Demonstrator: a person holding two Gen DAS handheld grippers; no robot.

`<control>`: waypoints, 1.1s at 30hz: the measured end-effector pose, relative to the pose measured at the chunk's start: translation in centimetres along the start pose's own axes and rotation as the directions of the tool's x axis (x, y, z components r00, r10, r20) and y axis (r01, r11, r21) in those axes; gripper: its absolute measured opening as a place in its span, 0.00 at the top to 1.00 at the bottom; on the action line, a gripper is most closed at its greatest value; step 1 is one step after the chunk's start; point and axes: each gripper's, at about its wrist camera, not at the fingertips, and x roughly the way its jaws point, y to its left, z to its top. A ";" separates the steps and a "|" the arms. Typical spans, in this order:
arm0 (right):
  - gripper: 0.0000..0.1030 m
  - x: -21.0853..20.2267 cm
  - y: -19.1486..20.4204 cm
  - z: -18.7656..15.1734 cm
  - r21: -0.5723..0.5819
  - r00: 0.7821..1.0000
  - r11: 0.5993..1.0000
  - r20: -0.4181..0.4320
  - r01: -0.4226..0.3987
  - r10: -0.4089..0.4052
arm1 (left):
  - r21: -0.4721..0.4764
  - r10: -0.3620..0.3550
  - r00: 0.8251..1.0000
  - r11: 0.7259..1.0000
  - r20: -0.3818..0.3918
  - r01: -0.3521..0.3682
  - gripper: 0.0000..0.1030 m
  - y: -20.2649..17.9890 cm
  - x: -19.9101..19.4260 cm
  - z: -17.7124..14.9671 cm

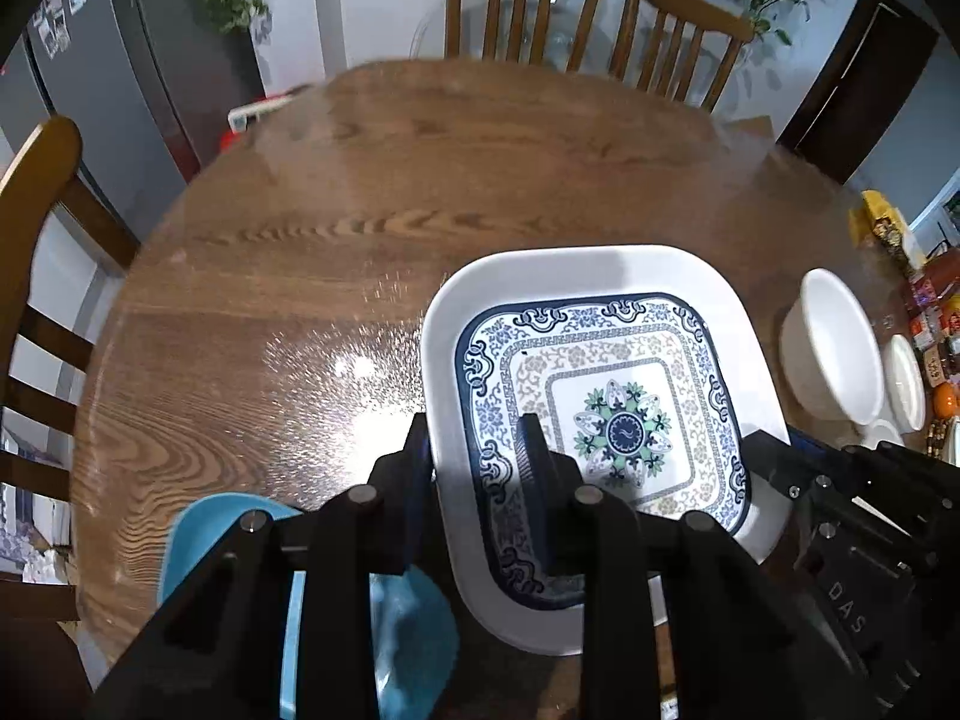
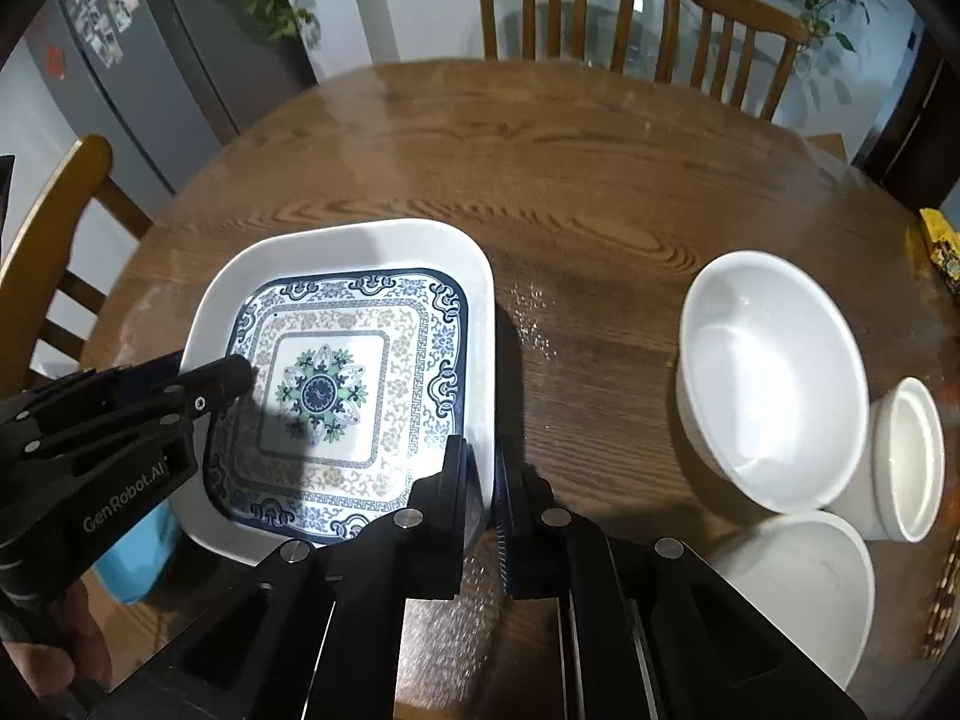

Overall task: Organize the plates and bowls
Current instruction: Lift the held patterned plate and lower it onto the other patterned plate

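Because each gripper pinches an opposite rim, left gripper [image 1: 480,456] and right gripper [image 2: 480,480] carry the square white blue-patterned plate [image 1: 600,372] level at lower centre

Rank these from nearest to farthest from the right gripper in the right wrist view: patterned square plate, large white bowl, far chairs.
1. Patterned square plate: its right rim sits between the right gripper fingers.
2. Large white bowl: off to the right on the table.
3. Far chairs: beyond the table's far edge.
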 end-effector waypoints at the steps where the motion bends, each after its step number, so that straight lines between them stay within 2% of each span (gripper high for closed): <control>1: 0.90 -0.9 0.0 -0.1 -0.001 1.000 1.000 0.016 -0.004 0.004 | 0.003 -0.002 1.000 1.000 0.010 0.002 0.77 -0.1 -0.5 0.0; 6: 0.90 -4.1 0.1 -1.5 -0.001 0.997 1.000 0.068 -0.021 0.021 | 0.023 -0.026 0.998 0.999 0.064 0.025 0.77 -0.6 -4.1 -1.8; 12: 0.90 -6.9 -0.4 -5.0 0.014 0.995 0.999 0.091 -0.040 0.038 | 0.051 -0.056 0.996 0.997 0.070 0.052 0.77 -1.7 -6.3 -5.2; 14: 0.90 -7.5 -0.1 -6.7 -0.001 0.996 1.000 0.087 -0.023 0.023 | 0.057 -0.053 0.996 0.997 0.066 0.049 0.77 -2.2 -6.4 -6.1; 23: 0.90 -9.4 -0.8 -13.5 0.033 0.998 0.998 0.043 -0.049 0.048 | 0.106 -0.061 0.997 0.993 0.039 0.056 0.77 -3.5 -7.6 -11.3; 33: 0.90 -9.6 -0.6 -17.7 0.058 0.997 0.995 0.007 -0.082 0.082 | 0.107 -0.061 0.998 0.993 0.012 0.059 0.76 -4.1 -7.9 -15.1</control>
